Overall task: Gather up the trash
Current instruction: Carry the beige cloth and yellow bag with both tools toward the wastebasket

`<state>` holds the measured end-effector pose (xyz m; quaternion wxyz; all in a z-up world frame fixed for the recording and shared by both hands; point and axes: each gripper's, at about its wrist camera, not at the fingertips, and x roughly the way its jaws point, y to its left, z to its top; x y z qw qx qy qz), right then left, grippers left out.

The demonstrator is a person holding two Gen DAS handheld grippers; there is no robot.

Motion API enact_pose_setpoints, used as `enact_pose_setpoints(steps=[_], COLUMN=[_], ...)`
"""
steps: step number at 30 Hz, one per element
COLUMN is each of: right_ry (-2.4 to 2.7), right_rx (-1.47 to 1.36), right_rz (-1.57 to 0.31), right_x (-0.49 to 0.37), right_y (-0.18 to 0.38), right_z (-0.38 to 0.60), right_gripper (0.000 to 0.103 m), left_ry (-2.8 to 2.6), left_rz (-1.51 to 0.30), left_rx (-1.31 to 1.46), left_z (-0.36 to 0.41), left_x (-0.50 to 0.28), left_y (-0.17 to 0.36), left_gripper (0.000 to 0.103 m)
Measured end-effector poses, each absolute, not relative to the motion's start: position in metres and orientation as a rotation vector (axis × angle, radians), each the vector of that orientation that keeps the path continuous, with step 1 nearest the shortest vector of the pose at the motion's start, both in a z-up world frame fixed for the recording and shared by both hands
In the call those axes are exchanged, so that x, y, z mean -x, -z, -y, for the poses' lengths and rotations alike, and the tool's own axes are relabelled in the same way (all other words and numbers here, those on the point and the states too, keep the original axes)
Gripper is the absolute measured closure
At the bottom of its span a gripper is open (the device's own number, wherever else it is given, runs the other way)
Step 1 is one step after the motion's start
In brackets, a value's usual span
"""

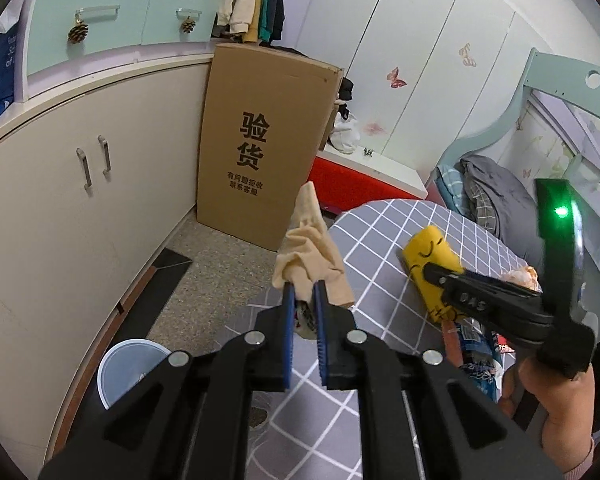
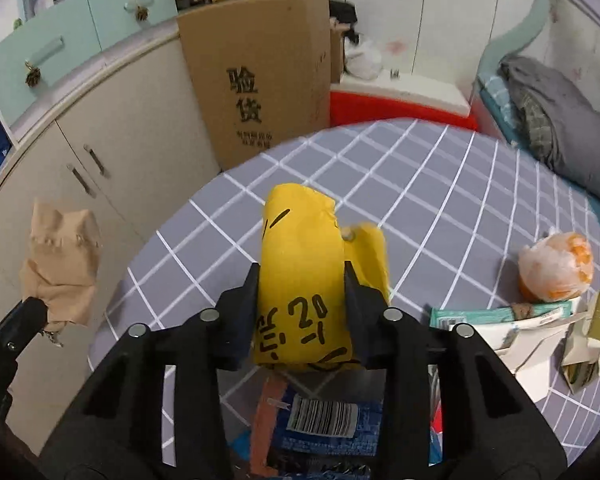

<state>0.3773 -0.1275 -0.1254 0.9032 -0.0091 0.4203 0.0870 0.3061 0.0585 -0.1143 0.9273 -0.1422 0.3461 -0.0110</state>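
My left gripper [image 1: 303, 296] is shut on a crumpled beige paper wrapper [image 1: 310, 252] and holds it in the air past the left edge of the round table [image 1: 384, 248]. The wrapper also shows at the left of the right wrist view [image 2: 60, 264]. My right gripper [image 2: 300, 280] is shut on a yellow packet with black marks [image 2: 304, 264], above the grey checked tablecloth [image 2: 440, 184]. The packet also shows in the left wrist view [image 1: 432, 256]. A white bin [image 1: 126, 372] stands on the floor below left of my left gripper.
On the table lie a blue barcode wrapper [image 2: 324, 420], an orange peel in a plastic bag [image 2: 556, 268], a green-white tube [image 2: 500, 314] and torn cartons [image 2: 584, 340]. A tall cardboard box [image 1: 264, 140] and beige cabinets [image 1: 80, 208] stand behind. A bed [image 2: 560, 120] is at the right.
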Motion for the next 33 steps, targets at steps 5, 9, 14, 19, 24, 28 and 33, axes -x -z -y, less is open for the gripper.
enact_pose_setpoints(steps=[5,9,14,19,24,28,33], right_ry=[-0.208,-0.253,-0.370,-0.506,-0.615,-0.670,-0.714], right_rx=[-0.015,-0.029,-0.030,-0.011,0.033,0.059,0.097], right_rz=[-0.765,-0.708,-0.697,-0.733,-0.780,-0.817,-0.889], right_x=[-0.361,-0.343,-0.313,-0.279,-0.250,-0.233,-0.214], right_y=[0.093,0.067,0.049,0.063,0.090,0.114,0.152], right_z=[0.123,0.115,0.087,0.035,-0.028,-0.067,-0.108], right_gripper=[0.066,0.066,0.065,0.065,0.065,0.065,0.065], left_ry=[0.018,0.011,-0.011,-0.064,-0.138,-0.203,-0.258], left_rz=[-0.692,-0.674,-0.665,-0.691,-0.724,-0.763,-0.862], left_rx=[0.316,0.322,0.323,0.334,0.351,0.368,0.365], left_z=[-0.071,-0.080,-0.097,-0.129,-0.171,-0.206,-0.240], left_x=[-0.299,-0.288,-0.267,-0.236,-0.203,-0.183,-0.171], left_y=[0.108,0.100,0.095,0.103,0.120,0.140,0.176], left_gripper=[0.094,0.094,0.094,0.094,0.094,0.094,0.094])
